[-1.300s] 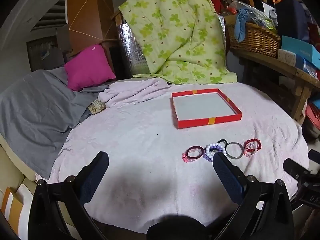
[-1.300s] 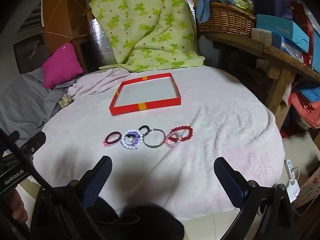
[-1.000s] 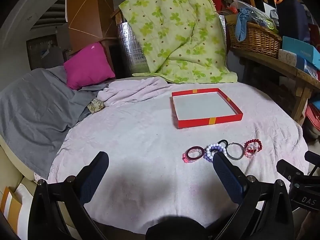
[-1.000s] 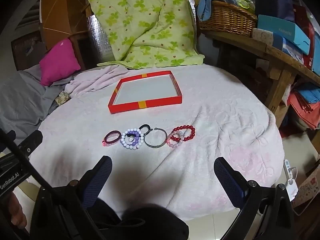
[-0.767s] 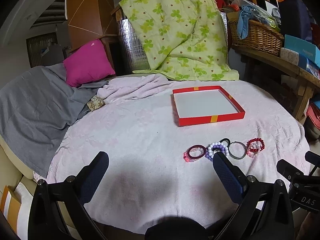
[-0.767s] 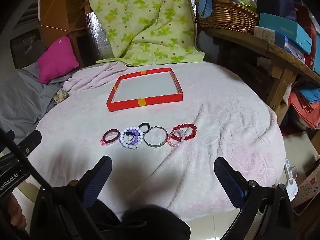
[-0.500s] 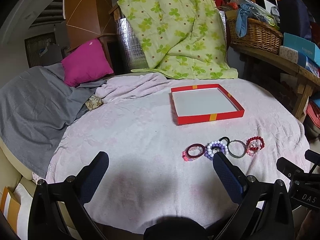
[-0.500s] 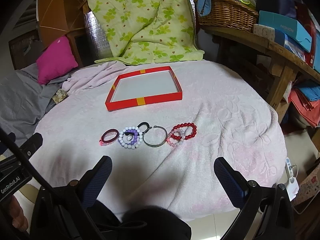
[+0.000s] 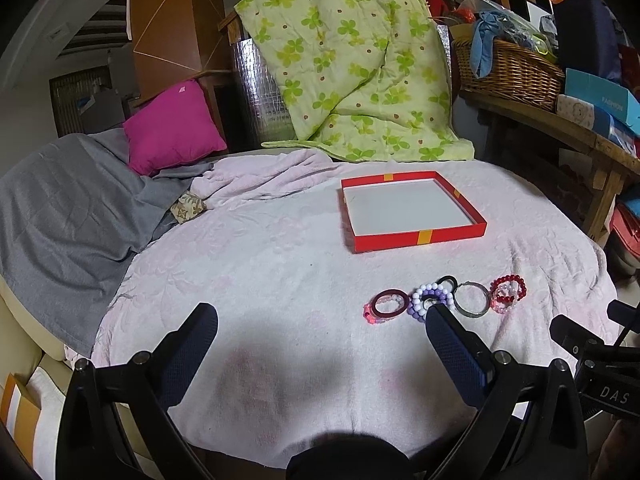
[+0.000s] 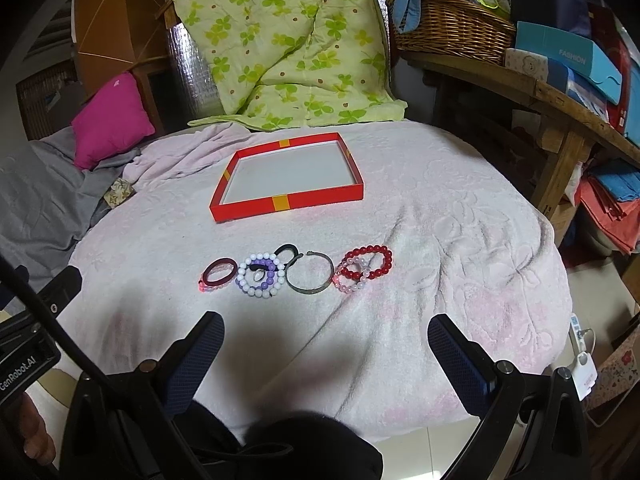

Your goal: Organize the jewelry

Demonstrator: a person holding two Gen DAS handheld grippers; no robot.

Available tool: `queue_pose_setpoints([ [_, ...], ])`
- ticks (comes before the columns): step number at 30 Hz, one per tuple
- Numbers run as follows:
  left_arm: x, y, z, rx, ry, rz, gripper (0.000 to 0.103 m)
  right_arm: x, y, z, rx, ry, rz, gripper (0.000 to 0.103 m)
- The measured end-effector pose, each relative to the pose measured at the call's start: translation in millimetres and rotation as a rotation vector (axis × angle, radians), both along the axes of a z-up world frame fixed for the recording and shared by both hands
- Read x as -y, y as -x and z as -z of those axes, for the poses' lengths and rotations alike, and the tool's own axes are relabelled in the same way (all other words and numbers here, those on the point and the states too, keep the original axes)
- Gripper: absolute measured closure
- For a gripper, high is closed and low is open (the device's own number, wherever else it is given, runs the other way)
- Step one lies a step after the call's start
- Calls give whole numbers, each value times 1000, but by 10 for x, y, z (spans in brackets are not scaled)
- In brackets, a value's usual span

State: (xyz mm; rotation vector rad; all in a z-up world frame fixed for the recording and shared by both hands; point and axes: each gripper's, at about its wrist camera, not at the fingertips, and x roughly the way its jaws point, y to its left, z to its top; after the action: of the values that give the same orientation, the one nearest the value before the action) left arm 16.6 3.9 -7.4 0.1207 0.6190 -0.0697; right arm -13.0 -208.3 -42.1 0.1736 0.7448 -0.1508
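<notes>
**Hovering over a row of bracelets, nothing picked yet**

Lying in a line near the front edge of the table (image 10: 460, 208), the bracelets wait: a dark red bangle (image 10: 218, 273) at the left end, a purple-and-white beaded bracelet (image 10: 261, 275) touching it, a black loop (image 10: 287, 251) just behind, a metal cuff (image 10: 311, 273), then the red beaded bracelet (image 10: 366, 266) overlapping a pale pink one.

The red tray (image 10: 288, 202) sits farther back toward the middle of the table, empty (presumably the place they belong).

The right gripper (image 10: 326, 344) hangs above the front edge with its jaws spread wide and nothing between them, roughly facing the cuff. The left gripper (image 9: 320, 340) is likewise spread and empty, further left; its right finger (image 9: 452, 344) hides part of the beaded bracelet, likely only by viewpoint.
</notes>
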Motion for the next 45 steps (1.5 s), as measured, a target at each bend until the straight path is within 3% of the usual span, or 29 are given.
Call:
queue_pose_setpoints([
  [10, -16, 3, 3, -5, 27, -1, 0, 21, -6, 10, -3, -11, 4, 0],
  [17, 37, 0, 8, -2, -76, 4, 0, 62, -27, 31, -6, -27, 10, 0],
  [22, 68, -20, 26, 6, -102, 6, 0, 104, -50, 64, -13, -45, 15, 0],
  [45, 149, -153, 151, 3, -84, 4, 0, 249, -174, 230, -39, -90, 33, 0],
])
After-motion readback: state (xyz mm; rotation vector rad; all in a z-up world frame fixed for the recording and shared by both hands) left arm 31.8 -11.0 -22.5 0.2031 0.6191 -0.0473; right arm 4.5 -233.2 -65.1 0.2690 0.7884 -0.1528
